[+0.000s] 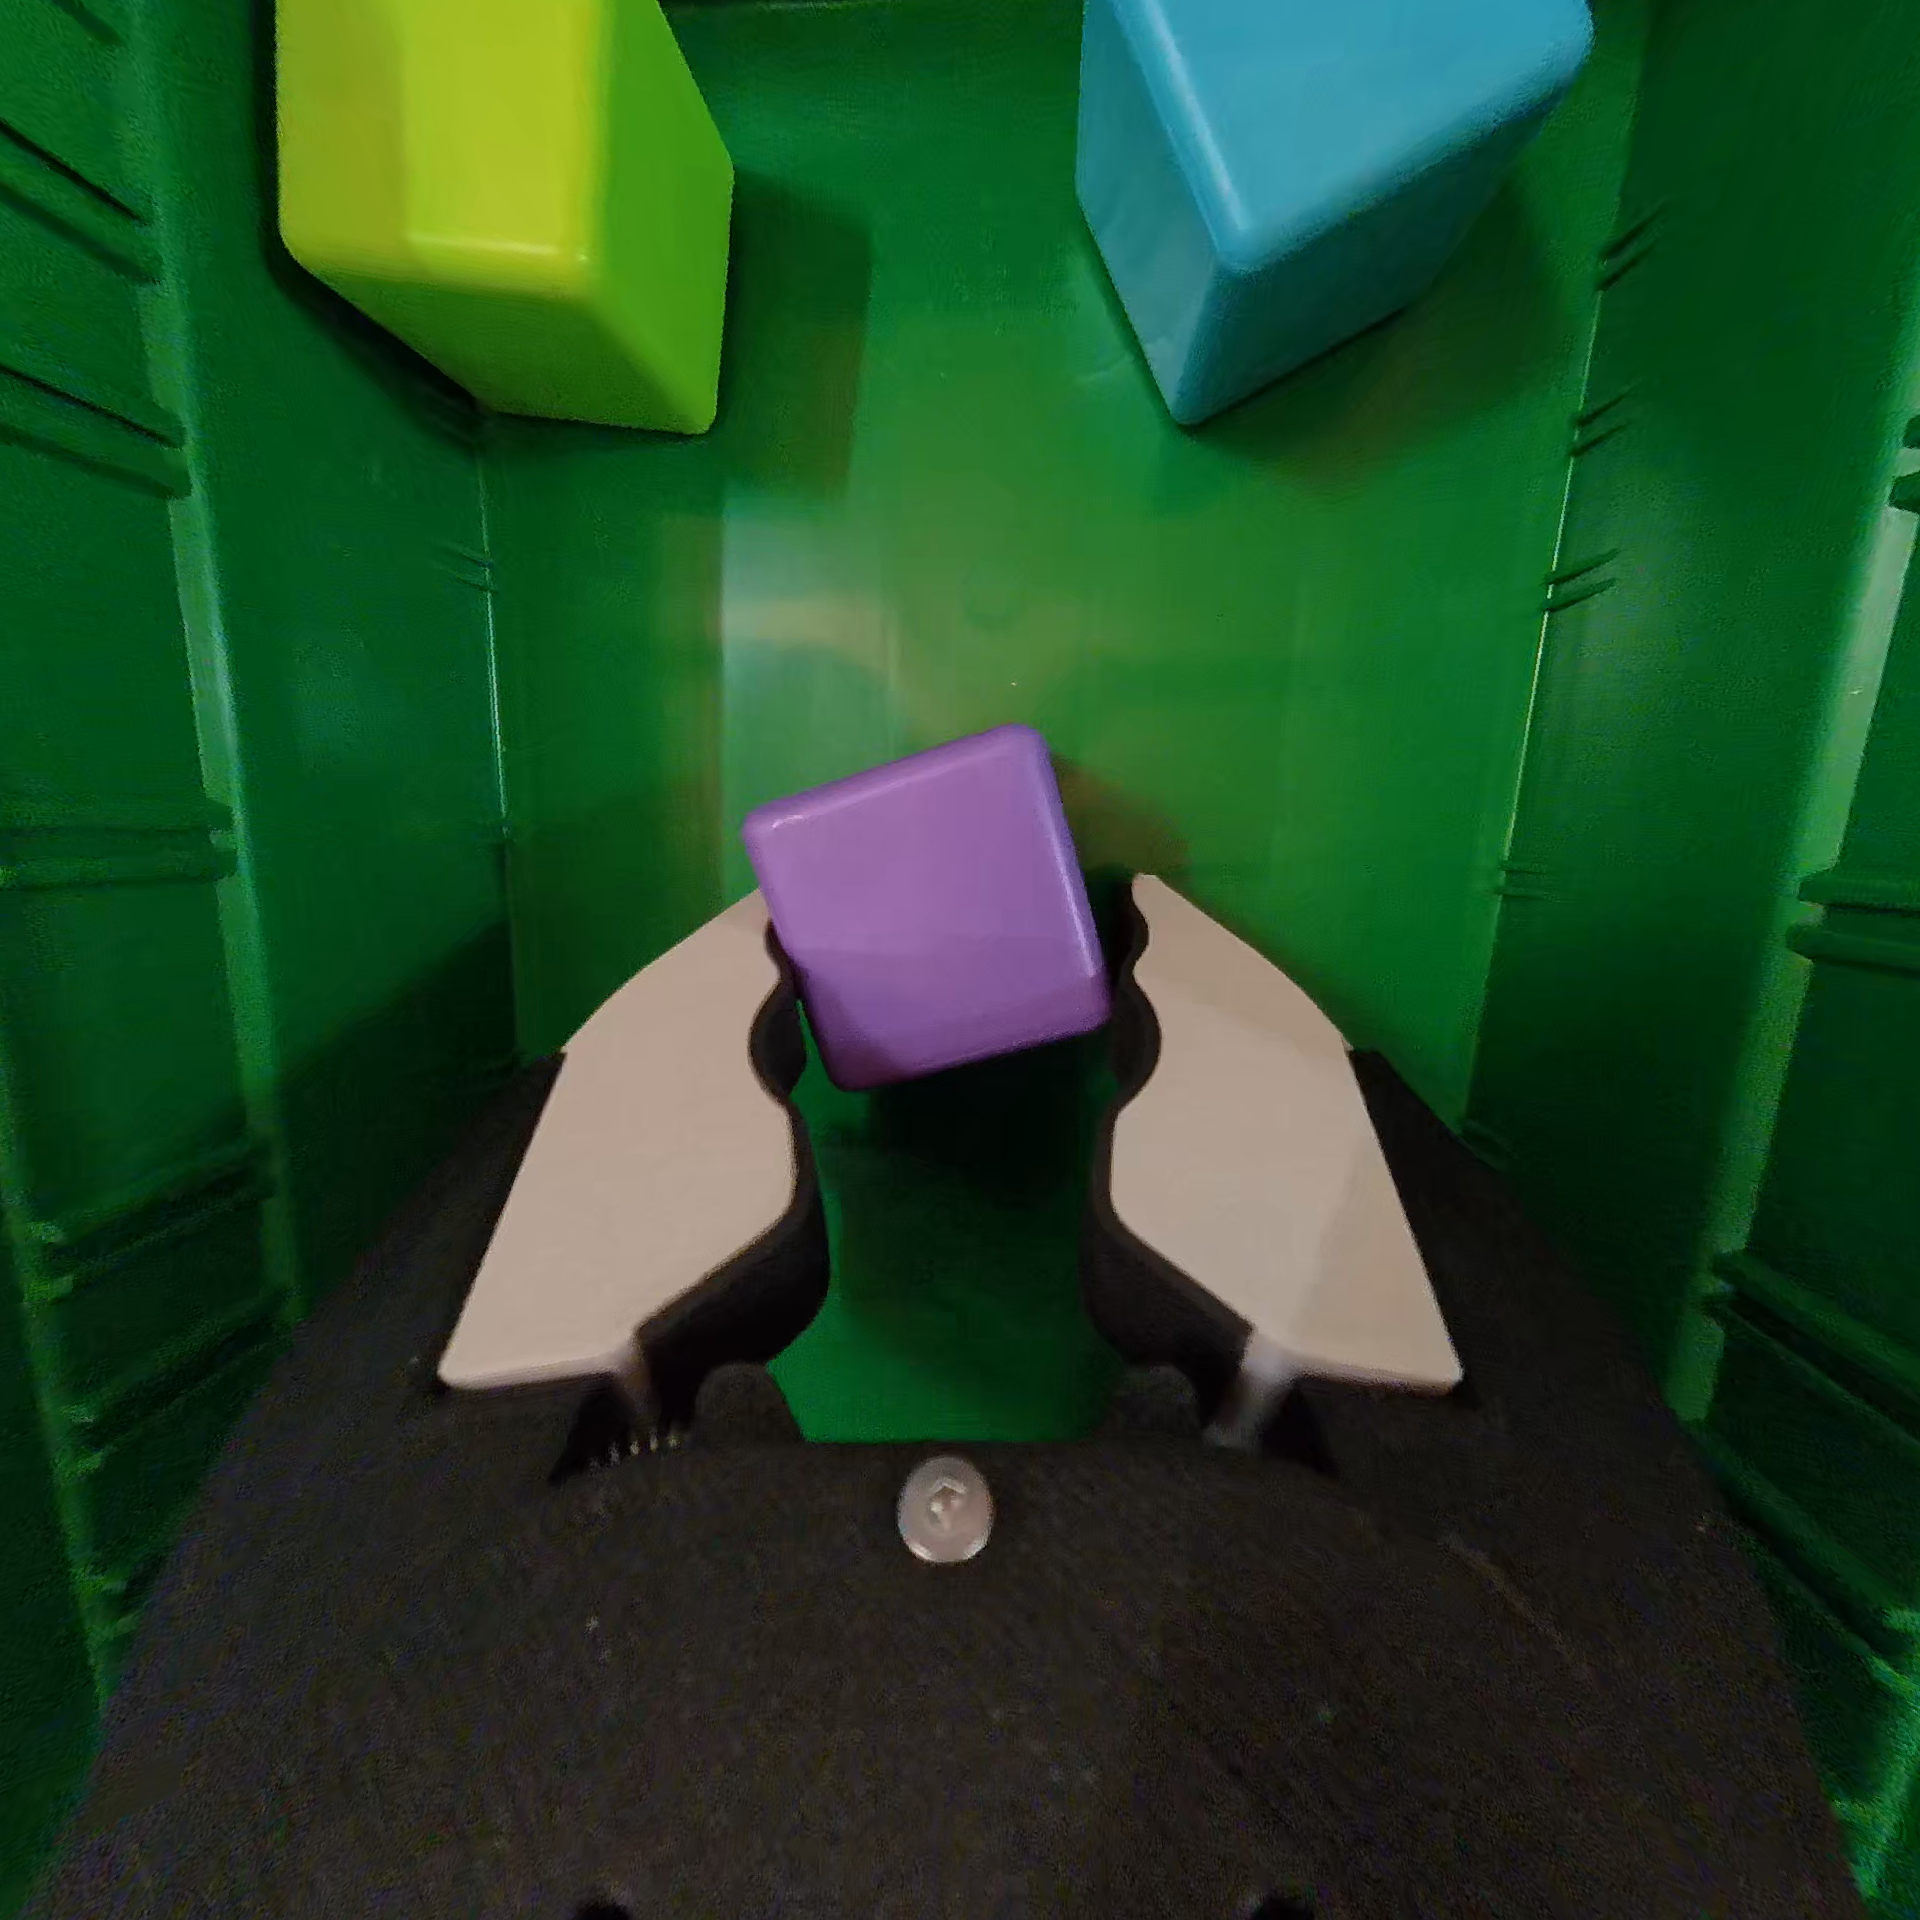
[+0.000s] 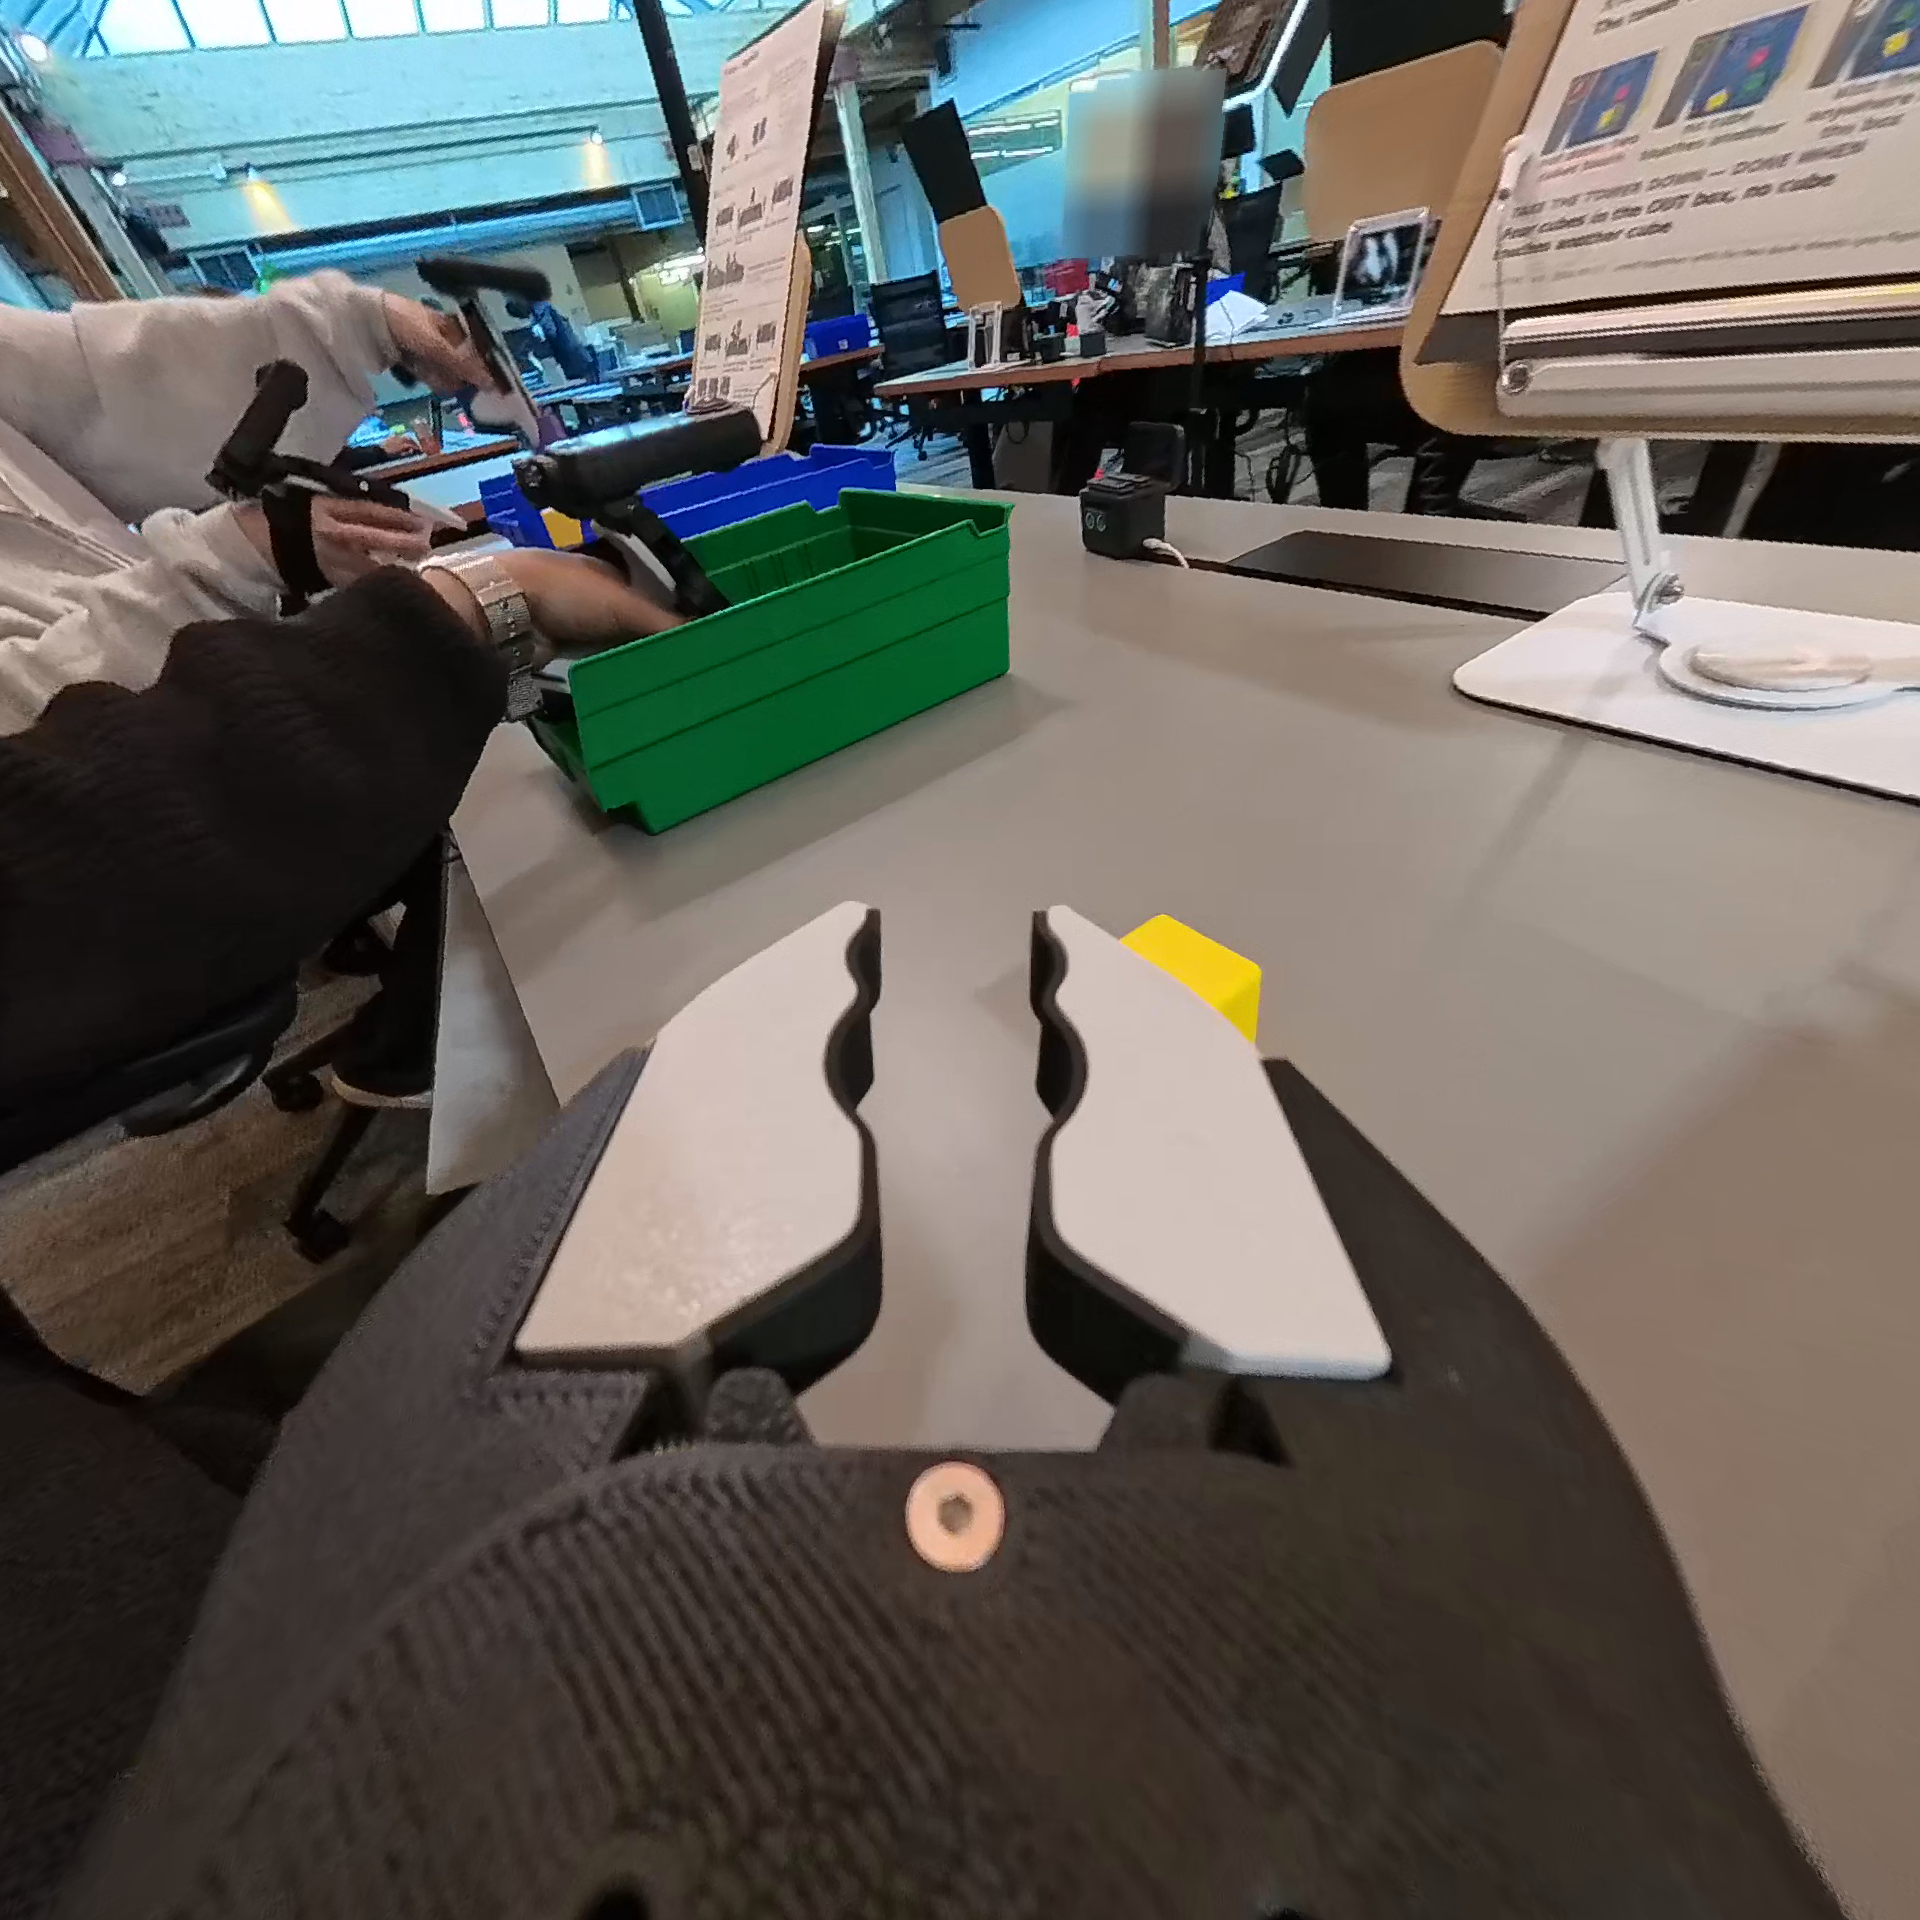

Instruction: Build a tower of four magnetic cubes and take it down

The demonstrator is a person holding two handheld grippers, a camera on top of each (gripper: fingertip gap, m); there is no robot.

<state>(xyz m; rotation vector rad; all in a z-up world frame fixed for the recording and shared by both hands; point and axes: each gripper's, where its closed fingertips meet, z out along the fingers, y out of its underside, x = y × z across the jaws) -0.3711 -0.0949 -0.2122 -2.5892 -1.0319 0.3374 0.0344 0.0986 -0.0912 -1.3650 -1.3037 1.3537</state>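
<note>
In the left wrist view my left gripper [image 1: 951, 914] is down inside the green bin [image 1: 1299, 727], shut on a purple cube [image 1: 920, 904] that sits tilted between the fingertips above the bin floor. A lime cube [image 1: 499, 208] lies at the far left of the bin and a blue cube [image 1: 1320, 197] at the far right. In the right wrist view my right gripper [image 2: 956, 935] is open and empty, low over the grey table [image 2: 1455, 987]. A yellow cube [image 2: 1210, 971] stands on the table just right of the right finger, partly hidden by it.
The green bin [image 2: 810, 665] stands at the table's left with the left gripper [image 2: 644, 488] and a dark-sleeved arm [image 2: 239, 769] reaching in. A blue bin [image 2: 748, 488] is behind it. A white stand [image 2: 1662, 665] with a sheet is at the right, a small black device [image 2: 1127, 509] behind.
</note>
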